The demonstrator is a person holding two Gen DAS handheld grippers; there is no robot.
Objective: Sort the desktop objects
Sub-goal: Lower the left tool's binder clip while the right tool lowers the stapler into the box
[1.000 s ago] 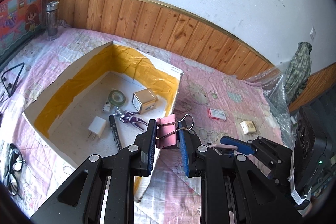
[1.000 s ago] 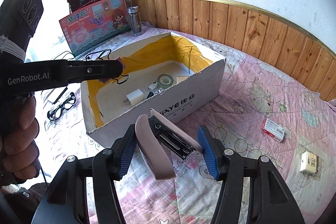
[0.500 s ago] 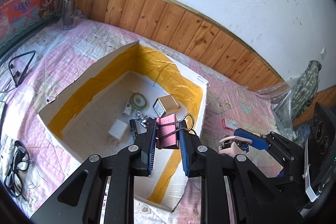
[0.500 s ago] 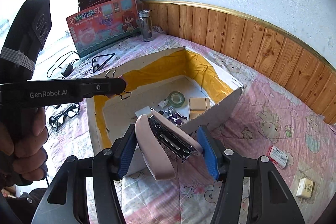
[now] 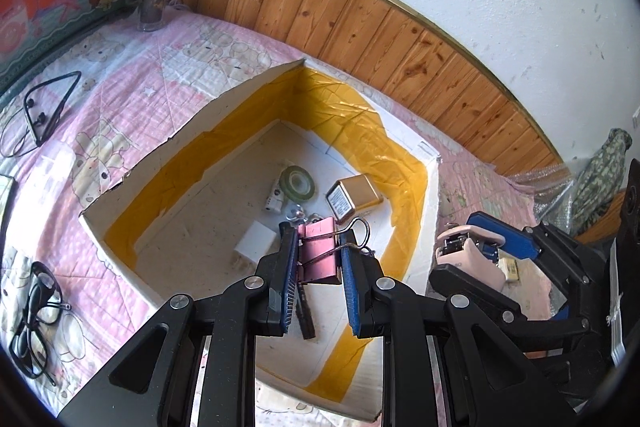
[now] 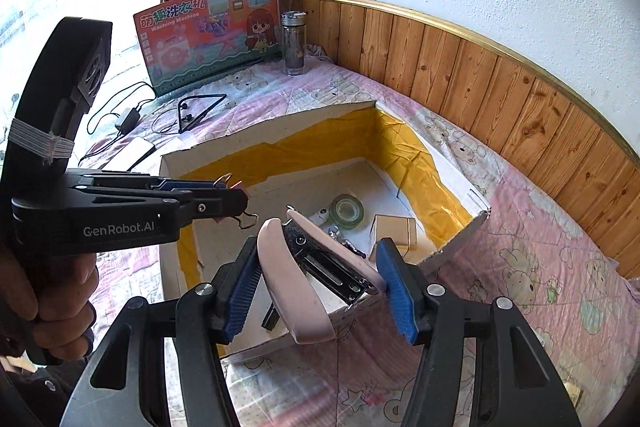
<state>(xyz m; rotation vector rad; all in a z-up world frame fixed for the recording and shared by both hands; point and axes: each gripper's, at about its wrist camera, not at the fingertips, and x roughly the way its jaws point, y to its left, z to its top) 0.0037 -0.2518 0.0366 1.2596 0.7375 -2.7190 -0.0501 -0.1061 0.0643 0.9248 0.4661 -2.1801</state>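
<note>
Left wrist view: left gripper [image 5: 319, 267] clamped on a pink binder clip [image 5: 319, 255], held above the open cardboard box [image 5: 144, 163], roughly over its near-right floor area. Right gripper [image 6: 322, 285] is closed on a pink stapler [image 6: 316, 267], tilted, hovering over the box's near wall; in the left view the same stapler [image 5: 466, 251] sits just right of the box's right wall.

Step in hand, as I read it: drop both items into the box. Do it well by lowering each gripper below the rim before letting go, so nothing bounces out. Release the clip over bare floor, not onto the gold tin [image 5: 354, 195] or white charger [image 5: 256, 241]. The stapler needs moving further over the near wall first; it looks barely past the edge. Keep the two grippers apart while releasing.

Materials: clip is painted metal with springy wire handles, one loop sticking up past the right finger, so it may snag. Stapler has a smooth curved plastic shell with a black metal core, hinged partly open and slippery on the ribbed blue pads [image 6: 394, 291]. Box is white card, rough torn rim, inner walls lined with wrinkled glossy yellow tape. Inside also: tape roll [image 5: 297, 181], black pen [image 5: 306, 319]. The box sits on a quilted pink bed cover [image 5: 120, 79], soft, so it may shift if bumped.
</note>
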